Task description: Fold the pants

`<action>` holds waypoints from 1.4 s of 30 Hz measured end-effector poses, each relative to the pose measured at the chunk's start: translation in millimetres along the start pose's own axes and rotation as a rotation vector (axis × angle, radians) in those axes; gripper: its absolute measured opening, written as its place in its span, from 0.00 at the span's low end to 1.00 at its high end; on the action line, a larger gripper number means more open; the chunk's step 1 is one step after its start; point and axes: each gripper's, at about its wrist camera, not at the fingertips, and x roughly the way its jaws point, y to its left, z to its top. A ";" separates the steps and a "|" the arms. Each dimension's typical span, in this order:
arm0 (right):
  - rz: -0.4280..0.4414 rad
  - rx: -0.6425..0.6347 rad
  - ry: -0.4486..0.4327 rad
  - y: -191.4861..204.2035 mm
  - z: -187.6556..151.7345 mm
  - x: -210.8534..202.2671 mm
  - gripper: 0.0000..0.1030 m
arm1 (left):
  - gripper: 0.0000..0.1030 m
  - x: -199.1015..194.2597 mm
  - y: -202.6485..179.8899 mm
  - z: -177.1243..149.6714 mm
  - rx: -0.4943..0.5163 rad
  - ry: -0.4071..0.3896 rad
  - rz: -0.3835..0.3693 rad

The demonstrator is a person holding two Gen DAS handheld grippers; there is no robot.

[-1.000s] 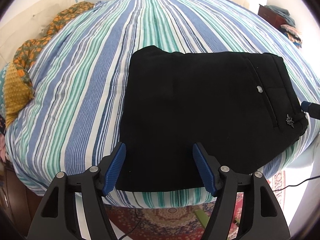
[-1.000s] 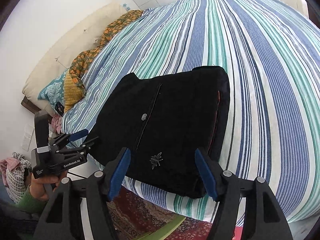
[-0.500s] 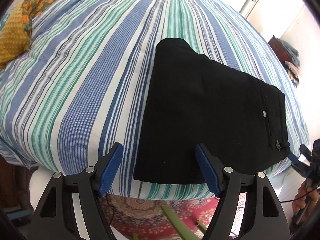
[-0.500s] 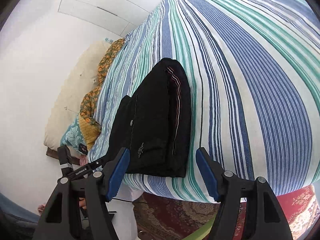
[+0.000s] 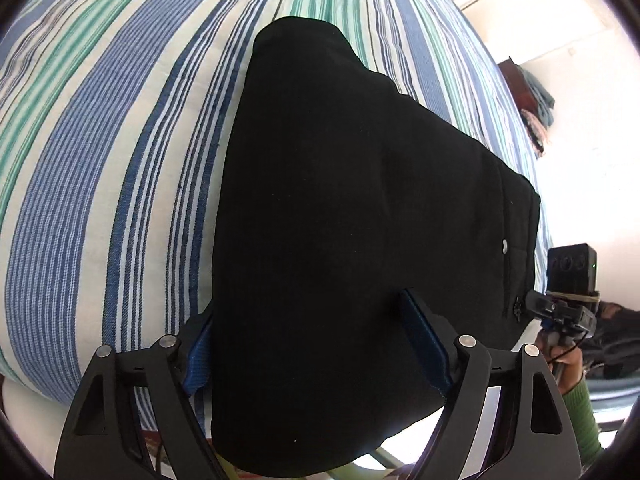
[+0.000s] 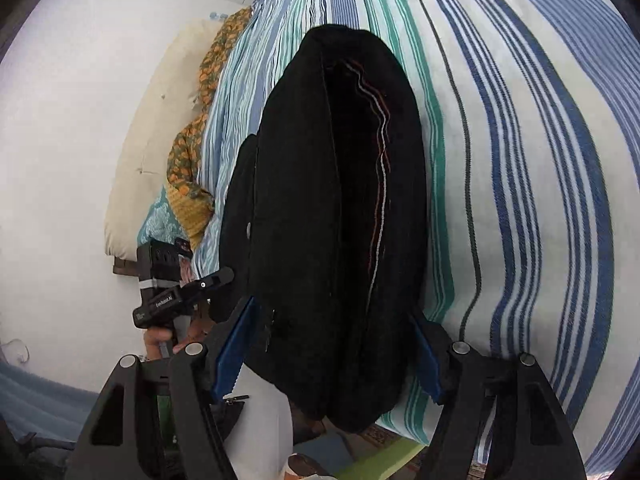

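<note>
The black folded pants lie on the striped bed at its near edge. My left gripper is open, its blue-padded jaws straddling the near left corner of the pants, one pad under the edge. My right gripper is open, its jaws straddling the waistband end of the pants, where stacked layers and a striped inner seam show. Each gripper shows in the other's view: the right, the left.
Pillows and an orange patterned cloth lie at the head of the bed. A dark cabinet with clothes stands by the far wall. A patterned rug and a green object lie on the floor below the bed edge.
Both grippers have dropped low and moved in close to the pants' near edge, from hovering above to straddling its two ends. The pants have not moved.
</note>
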 end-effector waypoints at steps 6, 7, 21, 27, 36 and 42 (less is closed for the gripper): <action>0.023 -0.076 0.053 11.6 0.9 4.5 0.39 | 0.29 -38.1 -21.8 0.6 0.069 -0.062 -0.040; 0.040 -0.072 0.045 14.0 2.0 2.9 0.38 | 0.28 -47.1 -28.7 2.5 0.084 -0.080 -0.056; 0.055 -0.325 -0.161 99.3 109.3 -73.1 0.40 | 0.54 -81.3 -72.4 103.4 0.265 -0.411 -0.045; -0.404 -0.309 -0.185 36.8 101.4 -75.0 0.81 | 0.65 -34.8 13.1 52.5 0.179 -0.360 0.370; -0.645 -0.288 -0.391 6.3 -5.6 -130.0 1.00 | 0.96 -81.7 -50.6 -34.8 0.272 -0.575 0.590; -0.734 -0.341 -0.454 65.7 0.9 -118.7 1.00 | 0.97 -97.2 -119.6 -33.9 0.319 -0.668 0.648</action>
